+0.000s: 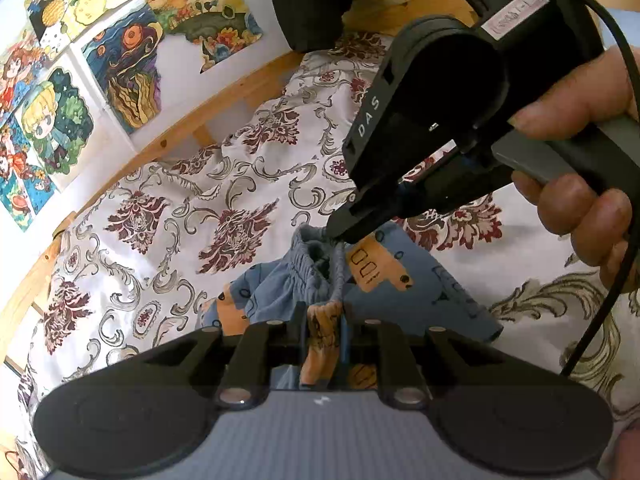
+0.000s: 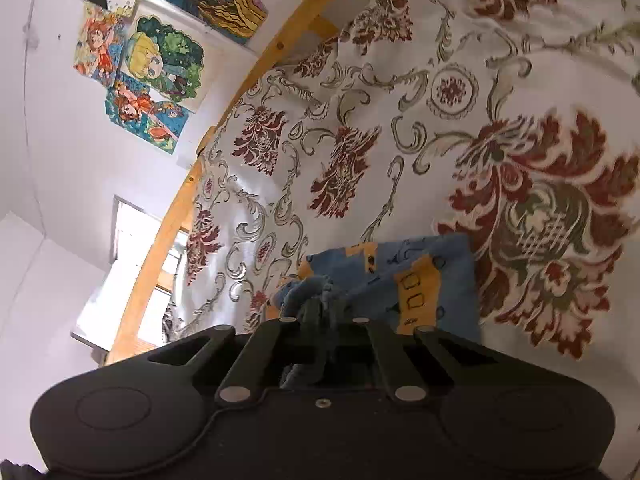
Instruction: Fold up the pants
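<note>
Small blue pants (image 1: pixel 404 292) with orange printed patches lie bunched on a floral bedsheet (image 1: pixel 168 208). My left gripper (image 1: pixel 324 316) is shut on the elastic waistband, with orange and blue fabric pinched between its fingers. In the left wrist view the right gripper (image 1: pixel 340 236), held by a hand (image 1: pixel 576 184), is shut on the far side of the same waistband. The right wrist view shows my right gripper (image 2: pixel 324 312) clamped on a bunched blue waistband fold, with the rest of the pants (image 2: pixel 416 280) spread flat beyond it.
A wooden bed rail (image 1: pixel 224 96) runs along the far edge of the sheet. Colourful cartoon posters (image 1: pixel 72 92) hang on the white wall behind. A black cable (image 1: pixel 608 280) trails from the right gripper. A dark object (image 1: pixel 308 0) sits at the bed's far end.
</note>
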Available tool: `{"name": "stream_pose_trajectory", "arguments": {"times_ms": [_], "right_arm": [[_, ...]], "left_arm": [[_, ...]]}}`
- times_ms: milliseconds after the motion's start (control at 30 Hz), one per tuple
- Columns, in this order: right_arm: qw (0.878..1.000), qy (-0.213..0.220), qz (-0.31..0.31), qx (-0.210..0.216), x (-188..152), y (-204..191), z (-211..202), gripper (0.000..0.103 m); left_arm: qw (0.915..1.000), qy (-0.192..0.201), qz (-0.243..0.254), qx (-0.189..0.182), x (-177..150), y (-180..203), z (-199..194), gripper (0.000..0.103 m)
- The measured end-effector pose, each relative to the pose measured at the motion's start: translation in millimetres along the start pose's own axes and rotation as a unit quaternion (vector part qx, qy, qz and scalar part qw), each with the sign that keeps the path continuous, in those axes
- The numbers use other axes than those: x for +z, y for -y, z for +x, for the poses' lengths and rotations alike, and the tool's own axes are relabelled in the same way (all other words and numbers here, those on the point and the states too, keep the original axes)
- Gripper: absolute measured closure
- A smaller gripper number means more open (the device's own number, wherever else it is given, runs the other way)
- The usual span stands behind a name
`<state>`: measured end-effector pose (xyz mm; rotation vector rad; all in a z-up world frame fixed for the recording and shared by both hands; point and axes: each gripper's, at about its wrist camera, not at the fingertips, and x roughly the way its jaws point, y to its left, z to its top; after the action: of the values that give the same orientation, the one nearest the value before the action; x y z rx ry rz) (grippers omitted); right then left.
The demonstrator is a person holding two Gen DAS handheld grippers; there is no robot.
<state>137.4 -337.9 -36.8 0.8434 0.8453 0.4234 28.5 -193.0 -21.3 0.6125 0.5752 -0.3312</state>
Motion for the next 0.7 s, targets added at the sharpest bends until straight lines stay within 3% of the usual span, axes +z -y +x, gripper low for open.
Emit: {"name": "stream_pose_trajectory", "arguments": {"times_ms": [133,200,267,333,500,567,633,700], "right_arm": [[0.999,0.007,-0.031,-0.024,3,-4,-9,0.103],[0.999,0.009,-0.03,-0.035,3,-2,-14,0.092],[1.0,0.01,-0.012,-0.025,4,5,-18,0.064],[1.0,0.008,0.014,0.001,6,13,-20,0.052],[1.0,-0.017,0.021,0.002,6,13,-5,0.056],[0.999,-0.02,0.034,0.01,6,14,-2,0.078],[0.999,-0.016,0.027,0.005,6,13,-6,0.091],[1.0,-0.011,0.025,0.002,7,13,-10,0.096]], "left_arm": [[1.0,0.005,-0.005,0.004,5,4,-3,0.086],[0.9999,0.007,-0.002,0.009,6,7,-3,0.086],[0.9999,0.007,0.001,0.011,7,10,-2,0.086],[0.9999,0.008,0.007,0.011,7,13,-3,0.086],[0.9993,0.017,0.03,0.016,6,24,-4,0.086],[0.9994,0.013,0.031,0.011,6,26,-3,0.086],[0.9994,0.013,0.031,0.012,7,27,-3,0.086],[0.9993,0.017,0.032,0.013,9,29,-4,0.086]]}}
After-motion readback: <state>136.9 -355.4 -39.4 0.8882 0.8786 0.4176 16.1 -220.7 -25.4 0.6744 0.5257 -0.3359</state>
